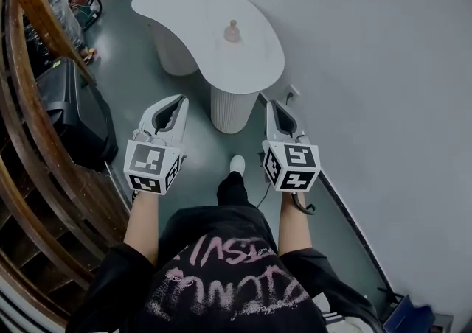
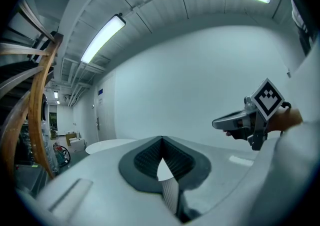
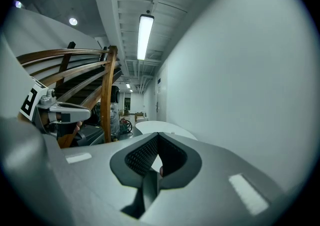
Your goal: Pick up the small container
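Ahead, small container (image 1: 232, 32) stands toward the white table's (image 1: 169, 7) right edge, open floor (image 1: 199, 149) before it; left gripper (image 1: 180, 101) and right gripper (image 1: 273, 105) both clenched, empty; shirt print (image 1: 221, 272) unreadable.

The head camera sits high on the person and looks almost straight down. It sees the grey left gripper (image 1: 175, 103) and the grey right gripper (image 1: 274, 107) close below, each with a black-and-white marker cube. The white bean-shaped table (image 1: 184, 7) is farther ahead.

A small camera rides on each gripper, very near its jaws. It looks forward along them, tipped up toward the ceiling. Both face the same table (image 2: 107, 145) (image 3: 160, 127), far off.

The left gripper view catches the right gripper (image 2: 216, 122) at its right side. The right gripper view catches the left gripper (image 3: 86, 114) at its left. The curved brown wooden stair rail (image 1: 29, 0) (image 2: 37, 95) (image 3: 107, 95) shows in all three views.
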### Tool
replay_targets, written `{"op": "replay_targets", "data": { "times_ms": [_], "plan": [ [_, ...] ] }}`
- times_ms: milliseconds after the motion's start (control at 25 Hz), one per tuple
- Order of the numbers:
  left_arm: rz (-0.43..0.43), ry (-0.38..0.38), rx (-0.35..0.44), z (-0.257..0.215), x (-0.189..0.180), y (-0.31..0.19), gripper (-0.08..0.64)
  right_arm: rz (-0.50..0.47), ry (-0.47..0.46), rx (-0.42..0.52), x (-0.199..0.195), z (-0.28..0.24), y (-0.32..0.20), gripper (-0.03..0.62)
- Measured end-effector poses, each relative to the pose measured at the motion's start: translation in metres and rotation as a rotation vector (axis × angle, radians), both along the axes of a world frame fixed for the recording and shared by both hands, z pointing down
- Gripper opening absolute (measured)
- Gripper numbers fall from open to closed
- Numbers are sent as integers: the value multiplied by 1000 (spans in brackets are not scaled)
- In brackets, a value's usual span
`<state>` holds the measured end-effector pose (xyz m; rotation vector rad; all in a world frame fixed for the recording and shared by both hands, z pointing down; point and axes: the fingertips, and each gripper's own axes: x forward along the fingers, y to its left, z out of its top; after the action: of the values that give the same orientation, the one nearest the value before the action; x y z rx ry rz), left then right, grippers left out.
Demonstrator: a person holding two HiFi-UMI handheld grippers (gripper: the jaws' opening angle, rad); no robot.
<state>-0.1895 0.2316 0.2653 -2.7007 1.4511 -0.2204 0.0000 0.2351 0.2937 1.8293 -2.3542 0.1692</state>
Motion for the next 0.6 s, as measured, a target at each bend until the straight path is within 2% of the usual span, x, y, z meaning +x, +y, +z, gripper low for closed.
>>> {"op": "replay_targets", "data": {
  "times_ms": [160, 600],
  "plan": [
    [13, -27, 10, 2, 7, -16, 0, -6, -9, -1, 3, 5, -19, 11],
    [-30, -4, 2, 3, 11, -69, 0, -33, 4, 3, 10, 0, -73, 11]
  ]
}}
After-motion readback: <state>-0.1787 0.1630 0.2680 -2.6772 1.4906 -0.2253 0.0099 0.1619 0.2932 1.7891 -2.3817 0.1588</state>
